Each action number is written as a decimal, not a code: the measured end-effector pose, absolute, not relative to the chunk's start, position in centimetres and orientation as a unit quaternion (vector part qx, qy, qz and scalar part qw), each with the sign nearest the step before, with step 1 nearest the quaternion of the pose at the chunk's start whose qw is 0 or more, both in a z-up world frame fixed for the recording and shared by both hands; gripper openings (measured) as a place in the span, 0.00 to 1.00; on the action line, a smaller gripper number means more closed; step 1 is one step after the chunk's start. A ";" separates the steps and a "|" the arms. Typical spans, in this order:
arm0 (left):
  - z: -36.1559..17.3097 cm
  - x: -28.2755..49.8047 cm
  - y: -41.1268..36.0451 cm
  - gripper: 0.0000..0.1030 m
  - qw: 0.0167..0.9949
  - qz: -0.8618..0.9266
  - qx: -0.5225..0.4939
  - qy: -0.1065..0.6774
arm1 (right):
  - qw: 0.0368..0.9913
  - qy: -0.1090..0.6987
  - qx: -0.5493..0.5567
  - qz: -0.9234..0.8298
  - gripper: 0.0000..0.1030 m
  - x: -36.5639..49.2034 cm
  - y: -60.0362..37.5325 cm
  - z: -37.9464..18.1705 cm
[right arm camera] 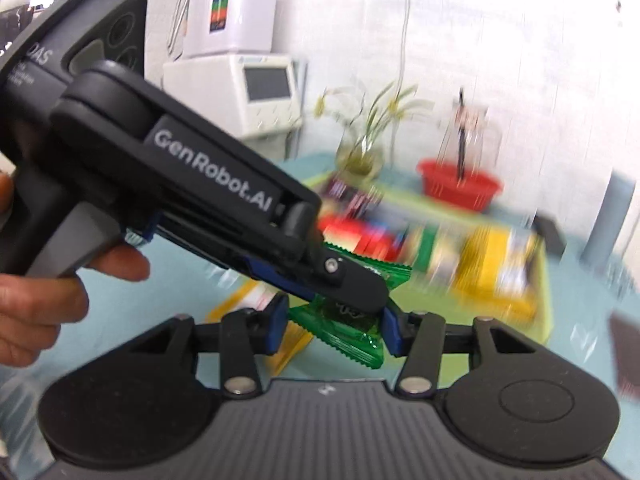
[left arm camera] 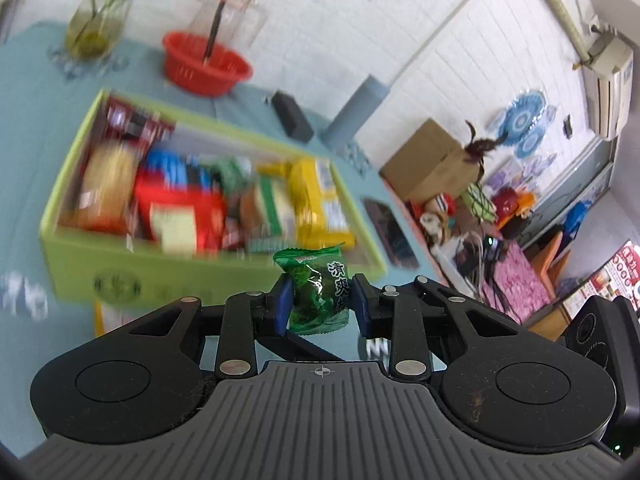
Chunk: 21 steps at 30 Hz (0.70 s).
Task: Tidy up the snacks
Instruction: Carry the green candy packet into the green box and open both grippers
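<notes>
My left gripper (left arm camera: pixel 320 300) is shut on a small green snack packet (left arm camera: pixel 318 290) and holds it above the blue table, in front of the lime-green snack box (left arm camera: pixel 180 264). In the right wrist view the left gripper's body (right arm camera: pixel 208 192) reaches in from the left, its finger (right arm camera: pixel 352 280) over a green packet (right arm camera: pixel 340 332). That packet lies between the blue pads of my right gripper (right arm camera: pixel 332 328), which are spread wide. The pads seem beside it, not pressing. The box (right arm camera: pixel 544 320) holds several coloured snack packs.
A red basket (left arm camera: pixel 206 64) with a dark stick, a glass vase (left arm camera: pixel 94 24) of stems, a black block (left arm camera: pixel 292 116) and a dark phone (left arm camera: pixel 390 232) lie on the blue table (left arm camera: pixel 24 160). A yellow packet (right arm camera: pixel 292 344) lies below the right gripper. Clutter and cardboard box stand at right.
</notes>
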<state>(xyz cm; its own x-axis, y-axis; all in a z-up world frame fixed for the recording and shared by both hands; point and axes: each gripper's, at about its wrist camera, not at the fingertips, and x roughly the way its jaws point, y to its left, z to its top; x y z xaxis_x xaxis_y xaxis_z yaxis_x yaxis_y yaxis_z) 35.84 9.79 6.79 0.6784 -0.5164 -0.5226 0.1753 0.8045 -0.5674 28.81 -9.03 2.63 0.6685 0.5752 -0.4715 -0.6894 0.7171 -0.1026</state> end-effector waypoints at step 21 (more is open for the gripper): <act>5.7 42.8 15.2 0.71 0.903 -0.144 -0.253 0.314 | 0.896 0.206 -0.157 0.360 0.90 38.8 -4.5 2.9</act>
<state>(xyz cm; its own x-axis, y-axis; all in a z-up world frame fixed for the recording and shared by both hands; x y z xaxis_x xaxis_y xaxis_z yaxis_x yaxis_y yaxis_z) 42.77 15.23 5.68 0.7606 -0.4200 -0.4951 0.1014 0.8301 -0.5483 38.76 -4.46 2.95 0.6557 0.5804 -0.4829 -0.7099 0.6917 -0.1327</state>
